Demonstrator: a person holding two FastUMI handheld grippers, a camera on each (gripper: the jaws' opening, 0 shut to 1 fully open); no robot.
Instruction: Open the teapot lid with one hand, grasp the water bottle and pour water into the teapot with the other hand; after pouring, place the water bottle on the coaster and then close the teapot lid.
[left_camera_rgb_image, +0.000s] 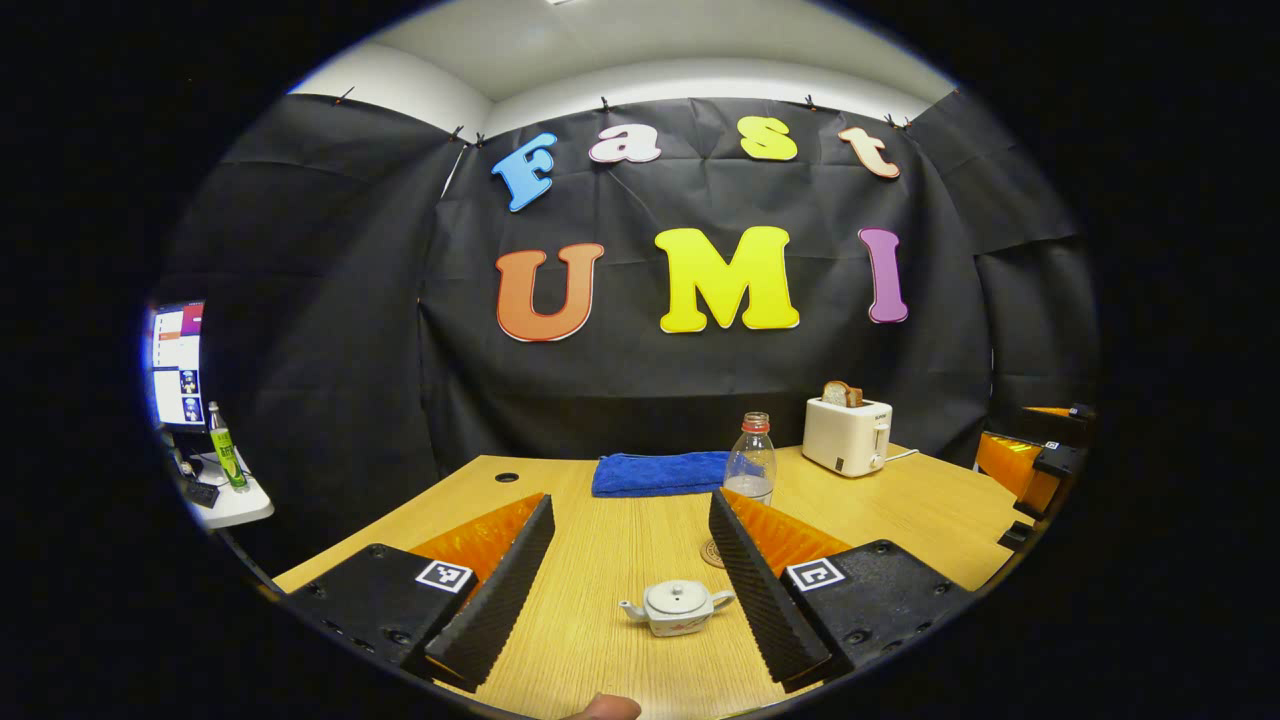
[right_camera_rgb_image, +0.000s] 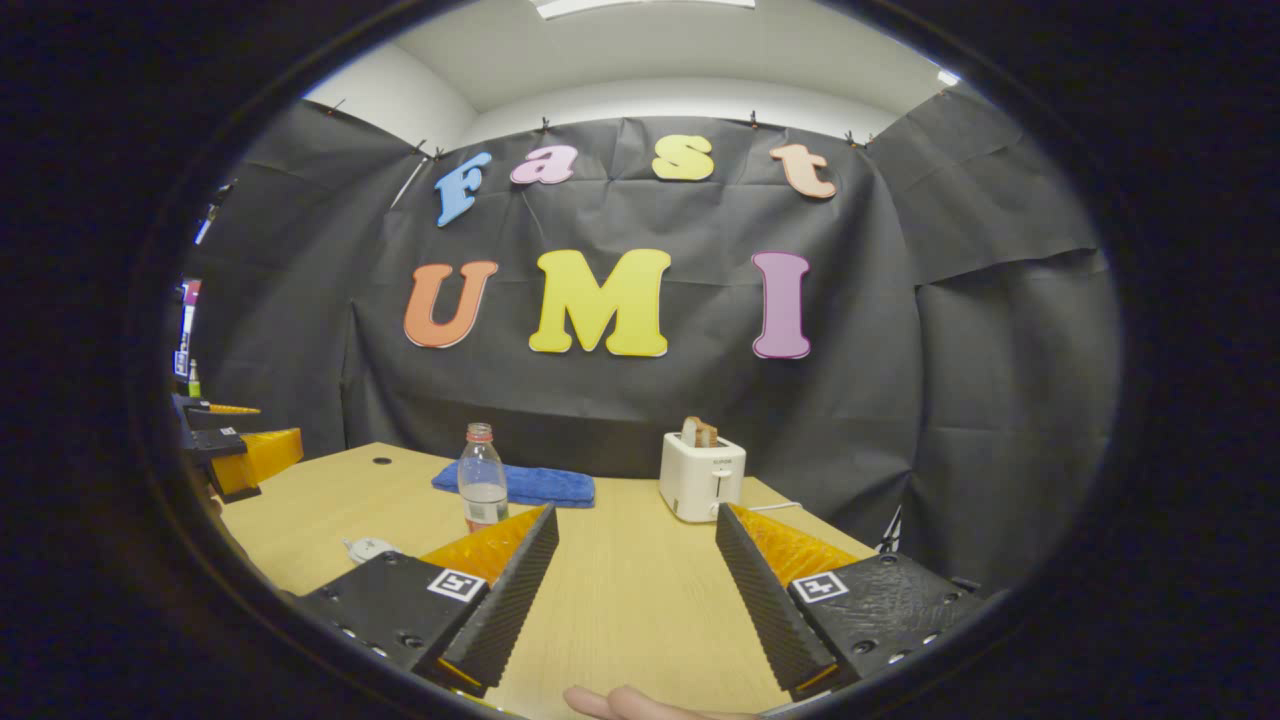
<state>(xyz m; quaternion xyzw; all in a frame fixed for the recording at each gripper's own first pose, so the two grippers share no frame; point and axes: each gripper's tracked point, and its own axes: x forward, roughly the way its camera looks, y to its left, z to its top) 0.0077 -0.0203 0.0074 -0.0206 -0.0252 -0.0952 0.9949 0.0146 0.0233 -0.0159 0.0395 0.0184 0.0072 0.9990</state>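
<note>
Right at the bottom edge of the left gripper view your fingertip (left_camera_rgb_image: 600, 708) pokes in, and just above it the left gripper (left_camera_rgb_image: 630, 580) sits with its jaws spread wide, nothing between the pads. The teapot (left_camera_rgb_image: 677, 608) is low center in that frame, sitting on the table (left_camera_rgb_image: 620, 540) in the gap between the fingers but not touched by either, lid on, spout pointing frame left. Behind it, past the right finger, a bit of the coaster (left_camera_rgb_image: 712, 553) peeks out, and the bottle (left_camera_rgb_image: 751, 462) stands upright just above that with a little water in the bottom. A blue towel (left_camera_rgb_image: 660, 473) lies to the left of the bottle, and a toaster (left_camera_rgb_image: 847, 434) with a slice of bread sits to the right. Over in the right gripper view, your hand (right_camera_rgb_image: 640, 703) shows at the bottom and the right gripper (right_camera_rgb_image: 635, 590) is wide open too, holding nothing, over bare table. There the bottle (right_camera_rgb_image: 482, 478) is left of center above the left finger, and the teapot (right_camera_rgb_image: 368, 548) is just a sliver at lower left. Your other gripper (right_camera_rgb_image: 235, 450) shows at the far left edge.
</note>
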